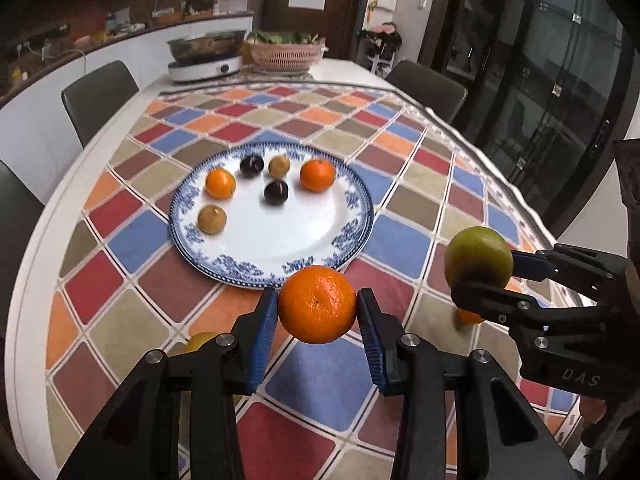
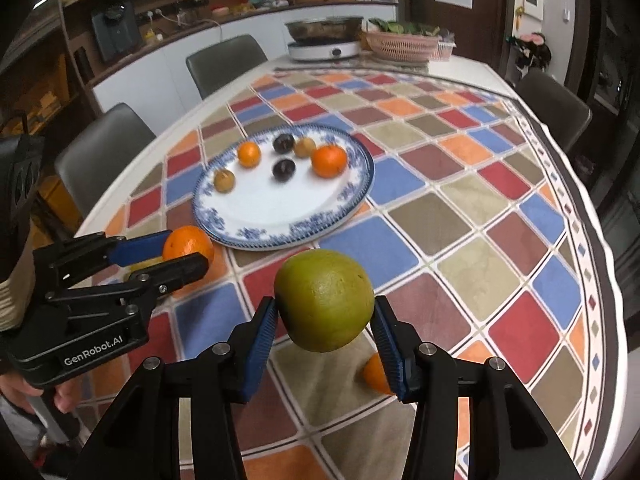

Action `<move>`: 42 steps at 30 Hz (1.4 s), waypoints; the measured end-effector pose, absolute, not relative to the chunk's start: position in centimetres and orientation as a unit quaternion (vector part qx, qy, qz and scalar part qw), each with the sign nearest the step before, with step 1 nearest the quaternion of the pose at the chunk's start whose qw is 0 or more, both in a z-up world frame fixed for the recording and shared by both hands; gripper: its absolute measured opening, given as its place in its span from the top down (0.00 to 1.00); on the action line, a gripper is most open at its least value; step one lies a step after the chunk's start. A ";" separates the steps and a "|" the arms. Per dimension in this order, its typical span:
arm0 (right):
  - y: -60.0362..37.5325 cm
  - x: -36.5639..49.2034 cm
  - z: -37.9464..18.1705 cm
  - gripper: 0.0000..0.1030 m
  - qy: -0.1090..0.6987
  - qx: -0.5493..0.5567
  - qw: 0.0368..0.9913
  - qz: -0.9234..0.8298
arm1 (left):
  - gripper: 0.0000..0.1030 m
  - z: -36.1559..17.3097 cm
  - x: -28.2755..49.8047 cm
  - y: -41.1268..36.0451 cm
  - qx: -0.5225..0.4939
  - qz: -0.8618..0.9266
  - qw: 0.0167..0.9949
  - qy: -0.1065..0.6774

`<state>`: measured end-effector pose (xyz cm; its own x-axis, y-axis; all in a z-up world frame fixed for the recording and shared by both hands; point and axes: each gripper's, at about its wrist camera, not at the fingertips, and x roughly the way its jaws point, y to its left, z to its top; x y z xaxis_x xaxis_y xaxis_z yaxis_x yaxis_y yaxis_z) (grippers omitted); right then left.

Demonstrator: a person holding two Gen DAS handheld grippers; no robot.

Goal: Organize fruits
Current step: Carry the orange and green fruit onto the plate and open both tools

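My left gripper (image 1: 317, 305) is shut on an orange (image 1: 317, 304) and holds it above the tablecloth, just short of the plate's near rim. It also shows in the right wrist view (image 2: 182, 254). My right gripper (image 2: 325, 312) is shut on a green fruit (image 2: 325, 300), held above the table to the right of the left gripper; that fruit also shows in the left wrist view (image 1: 479, 258). The blue-and-white plate (image 1: 280, 248) holds two oranges (image 1: 317, 175), two dark plums (image 1: 276, 192) and two brown fruits (image 1: 212, 219).
A small orange (image 2: 374, 374) lies on the cloth under my right gripper. A yellow fruit (image 1: 200, 342) lies partly hidden behind my left finger. A cooker with a pot (image 1: 206, 62) and a pink basket (image 1: 286, 54) stand at the table's far end. Chairs (image 1: 100, 98) line both sides.
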<state>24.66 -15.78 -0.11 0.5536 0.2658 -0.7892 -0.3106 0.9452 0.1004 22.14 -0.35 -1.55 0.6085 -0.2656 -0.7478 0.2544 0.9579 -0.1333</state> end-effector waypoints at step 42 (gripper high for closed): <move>-11.6 33.1 3.5 0.58 0.426 -0.008 0.883 0.198 | 0.62 0.8 31.4 3.0 0.017 -0.163 0.903 0.397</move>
<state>33.07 -11.55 3.52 0.5592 0.3423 -0.7551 -0.3557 0.9218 0.1544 31.42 3.03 0.84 0.6323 -0.2808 -0.7221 0.3074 0.9464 -0.0989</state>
